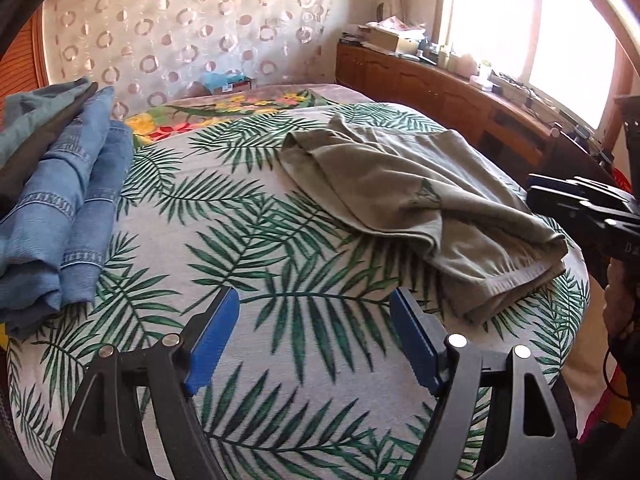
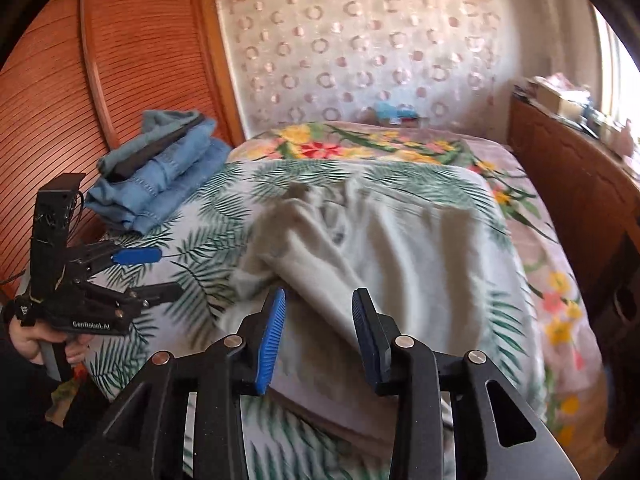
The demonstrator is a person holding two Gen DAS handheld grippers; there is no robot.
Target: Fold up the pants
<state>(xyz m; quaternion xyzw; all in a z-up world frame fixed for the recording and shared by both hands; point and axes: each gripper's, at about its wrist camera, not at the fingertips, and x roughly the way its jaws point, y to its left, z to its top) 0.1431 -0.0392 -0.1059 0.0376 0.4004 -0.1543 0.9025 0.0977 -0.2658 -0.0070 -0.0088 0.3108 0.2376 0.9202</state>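
Grey-green pants lie folded over and rumpled on the leaf-print sheet of a bed, their waistband toward the near right edge. My left gripper hovers open over bare sheet, to the left of the pants, with nothing between its blue pads. In the right wrist view the pants spread out just beyond my right gripper. It stands open above their near edge, and the pads do not press the cloth. A hand holds the left gripper at the left of that view.
A stack of folded jeans sits at the bed's far left. A floral blanket covers the head end. A wooden cabinet with clutter runs under the window on the right. A louvred wooden door stands behind the jeans.
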